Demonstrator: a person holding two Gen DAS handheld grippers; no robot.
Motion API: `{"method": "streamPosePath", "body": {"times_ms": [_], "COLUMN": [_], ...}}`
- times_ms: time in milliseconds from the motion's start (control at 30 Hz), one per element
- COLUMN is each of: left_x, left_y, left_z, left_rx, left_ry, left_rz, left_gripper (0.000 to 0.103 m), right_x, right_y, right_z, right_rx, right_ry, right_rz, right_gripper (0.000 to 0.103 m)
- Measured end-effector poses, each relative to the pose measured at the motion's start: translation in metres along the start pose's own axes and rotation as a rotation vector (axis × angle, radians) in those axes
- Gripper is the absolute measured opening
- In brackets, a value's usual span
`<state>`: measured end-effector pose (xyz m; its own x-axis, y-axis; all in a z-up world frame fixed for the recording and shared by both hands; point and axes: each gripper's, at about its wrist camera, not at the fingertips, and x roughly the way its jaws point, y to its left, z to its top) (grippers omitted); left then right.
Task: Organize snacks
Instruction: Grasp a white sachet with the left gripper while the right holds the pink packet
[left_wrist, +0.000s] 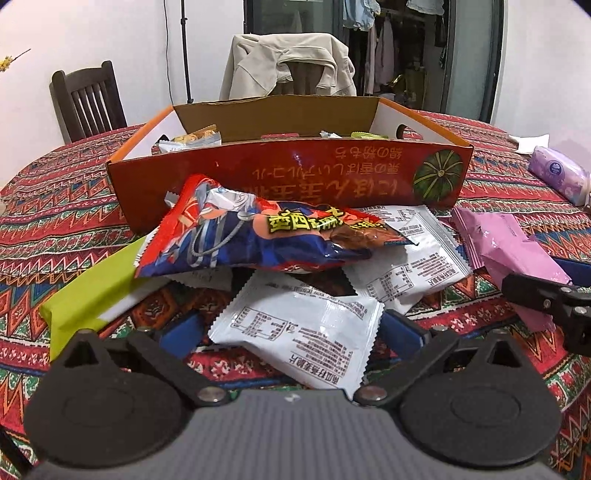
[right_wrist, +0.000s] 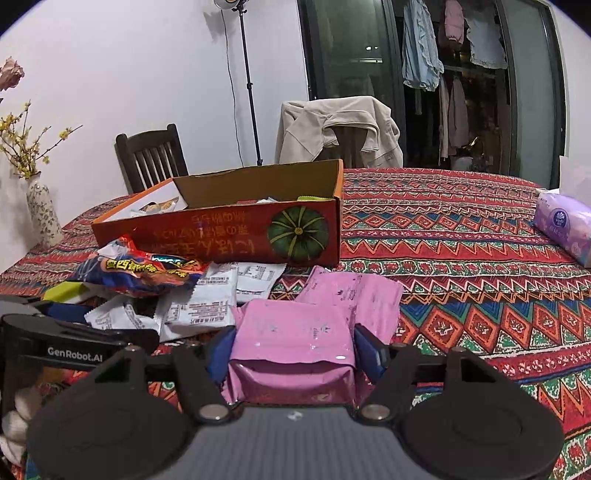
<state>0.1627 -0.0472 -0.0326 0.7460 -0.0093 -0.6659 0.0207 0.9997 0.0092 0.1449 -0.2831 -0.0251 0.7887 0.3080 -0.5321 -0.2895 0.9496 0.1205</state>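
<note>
Lying across the patterned bench (right_wrist: 461, 236), the snacks sit in front of the red cardboard box (left_wrist: 280, 177). A green packet (left_wrist: 88, 291) is leftmost, then a red-and-blue bag (left_wrist: 258, 236) atop white sachets (left_wrist: 303, 325). The left tongs (left_wrist: 291, 332) stand open around one white sachet. Further right, the right tongs (right_wrist: 291, 347) straddle a pink packet (right_wrist: 291, 332), pads touching its sides.
</note>
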Motion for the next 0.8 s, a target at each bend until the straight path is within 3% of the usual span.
{"method": "streamPosePath", "body": {"times_ms": [200,267,400,433,467,800], "left_x": [-0.009,-0.013,-0.021,-0.023,-0.025,-0.055], "left_y": [0.005,0.010,0.015,0.016,0.016,0.024], "left_z": [-0.004,-0.005,-0.009,-0.011,-0.012,-0.020], "left_rx": [-0.020,-0.043,-0.061,-0.059,-0.057,-0.065], "left_ry": [-0.035,-0.046,-0.057,-0.059,-0.063,-0.123], "left_rz": [-0.004,-0.001,-0.009,-0.011,-0.013,-0.022], "left_gripper": [0.078,0.062,0.060,0.052,0.052,0.051], "right_x": [-0.003,-0.005,-0.008,-0.009,-0.011,-0.029], "right_y": [0.001,0.001,0.002,0.003,0.003,0.016], "right_z": [-0.001,-0.002,-0.005,-0.006,-0.006,-0.006], "right_rx": [-0.001,0.000,-0.003,-0.004,-0.004,-0.030], "right_ry": [-0.003,-0.002,0.004,0.005,0.005,-0.022], "right_rz": [-0.005,-0.006,-0.012,-0.012,-0.012,-0.007], "right_gripper": [0.068,0.068,0.068,0.068,0.068,0.068]}}
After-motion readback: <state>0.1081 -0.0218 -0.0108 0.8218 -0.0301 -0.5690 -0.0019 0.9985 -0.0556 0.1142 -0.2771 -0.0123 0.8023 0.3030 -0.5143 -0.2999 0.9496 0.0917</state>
